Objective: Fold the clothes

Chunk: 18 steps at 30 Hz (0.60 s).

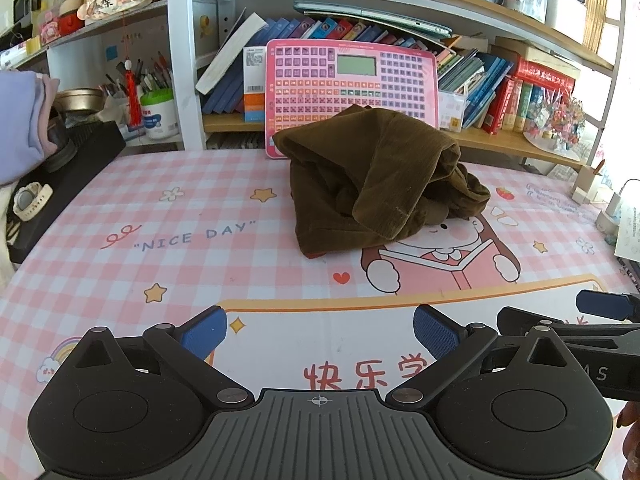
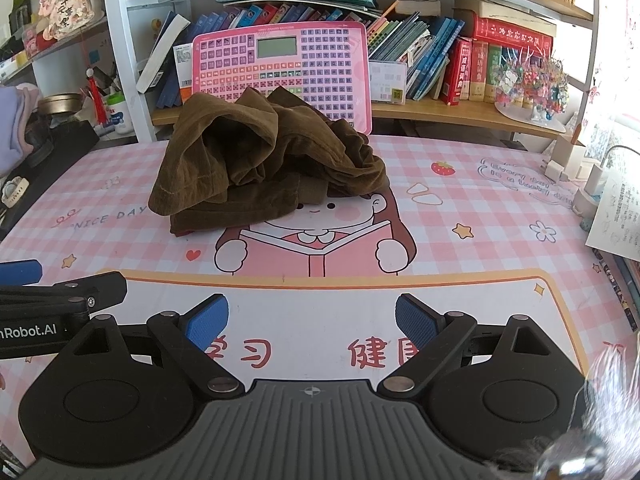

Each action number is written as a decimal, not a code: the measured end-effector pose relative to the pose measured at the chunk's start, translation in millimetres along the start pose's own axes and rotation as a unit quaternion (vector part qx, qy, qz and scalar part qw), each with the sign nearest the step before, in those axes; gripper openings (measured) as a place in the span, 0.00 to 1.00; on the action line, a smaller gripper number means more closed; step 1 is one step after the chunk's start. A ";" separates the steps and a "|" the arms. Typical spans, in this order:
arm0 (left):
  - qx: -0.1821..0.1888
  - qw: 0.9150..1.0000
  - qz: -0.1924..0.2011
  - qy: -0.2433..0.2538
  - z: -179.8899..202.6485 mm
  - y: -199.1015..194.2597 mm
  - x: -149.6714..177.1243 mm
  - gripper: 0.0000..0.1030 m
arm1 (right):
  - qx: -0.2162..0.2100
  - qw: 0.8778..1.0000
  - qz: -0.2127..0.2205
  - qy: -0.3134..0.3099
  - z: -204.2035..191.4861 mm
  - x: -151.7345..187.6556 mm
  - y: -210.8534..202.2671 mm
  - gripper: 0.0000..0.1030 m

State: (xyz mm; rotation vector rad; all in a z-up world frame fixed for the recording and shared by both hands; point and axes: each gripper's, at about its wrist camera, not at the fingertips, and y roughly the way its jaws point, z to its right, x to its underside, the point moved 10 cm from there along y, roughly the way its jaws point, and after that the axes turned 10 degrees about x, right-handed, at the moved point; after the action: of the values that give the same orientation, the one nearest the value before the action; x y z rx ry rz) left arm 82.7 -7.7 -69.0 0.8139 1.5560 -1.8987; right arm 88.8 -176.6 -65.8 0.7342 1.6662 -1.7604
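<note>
A brown corduroy garment (image 1: 372, 176) lies crumpled in a heap on the pink checked desk mat (image 1: 168, 216), toward the back of the desk; it also shows in the right wrist view (image 2: 260, 160). My left gripper (image 1: 320, 332) is open and empty, low over the near part of the mat, well short of the garment. My right gripper (image 2: 312, 320) is open and empty, beside the left one, also short of the garment. The right gripper's blue fingertip shows at the right edge of the left wrist view (image 1: 604, 306).
A pink toy keyboard tablet (image 1: 352, 88) leans on the bookshelf (image 1: 500, 140) behind the garment. A black box (image 1: 68, 176) with a watch (image 1: 28, 200) sits at the left. Chargers (image 2: 592, 180) and papers (image 2: 616, 220) sit at the right edge.
</note>
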 end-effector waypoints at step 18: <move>-0.001 1.000 0.000 0.019 7.3 6.6 -8.5 0.98 | -0.030 0.999 -0.009 0.023 4.4 -3.2 12.7 0.88</move>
State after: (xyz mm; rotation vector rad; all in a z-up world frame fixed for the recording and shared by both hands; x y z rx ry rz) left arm 92.5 -15.7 -65.9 0.8542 1.5809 -1.8914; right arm 100.5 -181.3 -71.6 0.7388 1.7537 -1.7100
